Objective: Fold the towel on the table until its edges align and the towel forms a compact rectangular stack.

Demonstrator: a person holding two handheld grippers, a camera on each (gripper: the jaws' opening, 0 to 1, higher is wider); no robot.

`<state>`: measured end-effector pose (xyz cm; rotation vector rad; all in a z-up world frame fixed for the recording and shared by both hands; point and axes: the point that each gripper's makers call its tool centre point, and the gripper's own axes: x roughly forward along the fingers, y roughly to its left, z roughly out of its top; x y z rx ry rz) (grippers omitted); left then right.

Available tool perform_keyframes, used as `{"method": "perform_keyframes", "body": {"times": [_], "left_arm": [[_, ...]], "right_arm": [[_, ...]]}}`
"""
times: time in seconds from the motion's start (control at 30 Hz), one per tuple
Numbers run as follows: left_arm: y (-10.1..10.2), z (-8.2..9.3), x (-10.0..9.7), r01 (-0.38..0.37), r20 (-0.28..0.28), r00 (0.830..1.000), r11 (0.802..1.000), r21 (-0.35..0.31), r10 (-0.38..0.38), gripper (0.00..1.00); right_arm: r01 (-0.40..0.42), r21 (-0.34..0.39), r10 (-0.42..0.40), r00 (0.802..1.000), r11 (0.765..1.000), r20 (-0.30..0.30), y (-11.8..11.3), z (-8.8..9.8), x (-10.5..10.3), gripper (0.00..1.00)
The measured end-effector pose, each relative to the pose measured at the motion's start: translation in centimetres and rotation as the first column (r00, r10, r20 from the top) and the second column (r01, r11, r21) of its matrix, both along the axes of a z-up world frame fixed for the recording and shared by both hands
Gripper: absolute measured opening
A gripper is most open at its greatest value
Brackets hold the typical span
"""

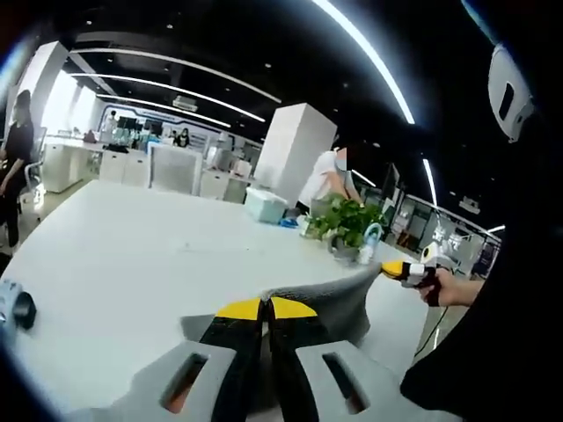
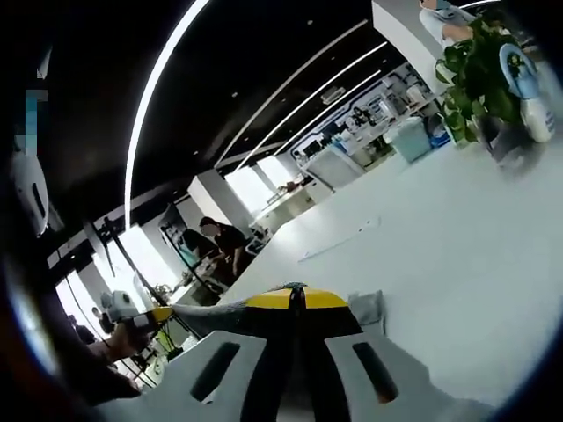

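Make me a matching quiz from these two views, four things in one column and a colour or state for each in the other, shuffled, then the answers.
Things:
1. towel
2. potted plant
3. left hand-held gripper
4. table

Descriptions:
A. white, broad and flat
B. grey, lifted and stretched between both hand-held grippers
C. green and leafy, at the table's far edge
D. yellow-tipped, shut on cloth

Pairs: 1-B, 2-C, 3-D, 4-A

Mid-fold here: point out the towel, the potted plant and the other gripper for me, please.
towel (image 1: pixel 339 303), left gripper view, on the grey cloth stretched between the grippers.
potted plant (image 1: pixel 345 221), left gripper view, on its green leaves.
right gripper (image 1: pixel 393 269), left gripper view, at its yellow tips pinching the towel's far corner.
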<state>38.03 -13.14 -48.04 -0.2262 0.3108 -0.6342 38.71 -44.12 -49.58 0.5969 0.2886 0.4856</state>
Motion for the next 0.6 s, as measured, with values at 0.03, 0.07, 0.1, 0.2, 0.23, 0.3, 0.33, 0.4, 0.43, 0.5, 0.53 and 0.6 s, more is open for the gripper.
{"method": "perform_keyframes", "body": {"times": [0.03,0.07,0.1,0.2,0.23,0.3,0.33,0.4,0.43,0.5,0.53,0.6], "left_arm": [[0.01,-0.08,0.06,0.001,0.000,1.000,1.000,0.007,-0.001,0.02],[-0.02,-0.11,0.10,0.003,0.000,1.000,1.000,0.009,-0.003,0.02],[-0.05,-0.15,0.15,0.005,-0.001,1.000,1.000,0.007,-0.005,0.02],[-0.07,-0.33,0.36,0.007,0.000,1.000,1.000,0.010,-0.007,0.02],[-0.07,-0.43,0.43,0.005,-0.001,1.000,1.000,0.013,-0.005,0.02],[-0.05,-0.59,0.54,0.002,-0.003,1.000,1.000,0.011,-0.002,0.02],[-0.04,-0.64,0.57,0.001,-0.005,1.000,1.000,0.010,-0.001,0.02],[-0.03,-0.68,0.61,0.001,-0.005,1.000,1.000,0.011,-0.001,0.02],[-0.02,-0.72,0.62,0.001,-0.007,1.000,1.000,0.012,-0.001,0.02],[0.01,-0.80,0.66,0.000,-0.008,1.000,1.000,0.014,0.000,0.02],[0.02,-0.86,0.64,0.000,-0.010,1.000,1.000,0.017,0.000,0.02],[0.04,-0.95,0.63,-0.002,-0.011,1.000,1.000,0.016,0.002,0.02]], "right_arm": [[-0.002,-0.002,0.002,1.000,1.000,-0.002,-0.02,-0.07,0.04,0.00],[-0.002,-0.004,0.002,1.000,1.000,-0.002,-0.03,-0.11,0.07,0.00],[-0.003,-0.007,0.003,1.000,1.000,-0.003,-0.05,-0.17,0.11,0.00],[-0.002,-0.013,0.002,1.000,1.000,-0.008,-0.07,-0.41,0.26,0.00],[-0.002,-0.015,0.002,1.000,1.000,-0.009,-0.07,-0.47,0.29,0.00],[-0.002,-0.019,0.002,1.000,1.000,-0.011,-0.05,-0.58,0.37,0.00],[-0.002,-0.020,0.002,1.000,1.000,-0.012,-0.04,-0.64,0.44,0.00],[-0.004,-0.022,0.004,1.000,1.000,-0.014,-0.06,-0.76,0.55,0.00],[-0.005,-0.022,0.004,1.000,1.000,-0.015,-0.07,-0.79,0.59,0.00],[-0.007,-0.023,0.007,1.000,1.000,-0.015,-0.05,-0.85,0.72,0.00],[-0.008,-0.024,0.008,1.000,1.000,-0.016,-0.04,-0.89,0.80,0.00],[-0.009,-0.024,0.009,1.000,1.000,-0.018,0.00,-0.99,0.97,0.00]]}}
